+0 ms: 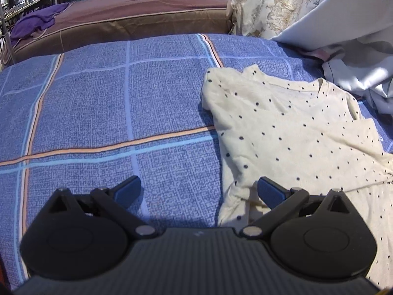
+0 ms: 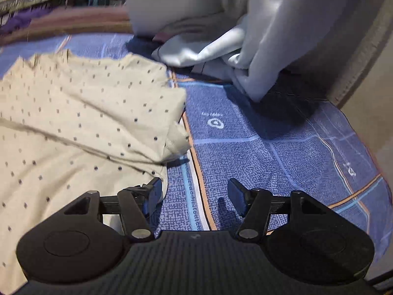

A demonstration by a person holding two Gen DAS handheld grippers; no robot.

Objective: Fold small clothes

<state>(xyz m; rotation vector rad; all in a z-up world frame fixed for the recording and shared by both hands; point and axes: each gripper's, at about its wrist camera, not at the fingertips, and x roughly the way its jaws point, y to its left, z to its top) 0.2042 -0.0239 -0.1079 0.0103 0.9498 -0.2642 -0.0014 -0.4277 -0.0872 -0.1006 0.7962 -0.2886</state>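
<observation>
A small cream shirt with dark dots [image 1: 289,127] lies spread on the blue plaid bed sheet [image 1: 98,113]; one sleeve lies folded in over the body. My left gripper [image 1: 199,189] is open and empty, low over the sheet at the shirt's left lower edge, its right finger [image 1: 270,191] over the cloth. In the right wrist view the shirt [image 2: 73,123] fills the left side. My right gripper [image 2: 195,196] is open and empty, above the sheet [image 2: 270,162] just off the shirt's right edge, its left finger [image 2: 153,196] at the cloth's hem.
A pale grey bundle of bedding [image 1: 356,56] [image 2: 258,49] lies beyond the shirt. A floral pillow [image 1: 275,7] and a brown mattress [image 1: 122,22] with a purple cloth [image 1: 36,22] stand behind. The bed's edge drops off at right [image 2: 368,172].
</observation>
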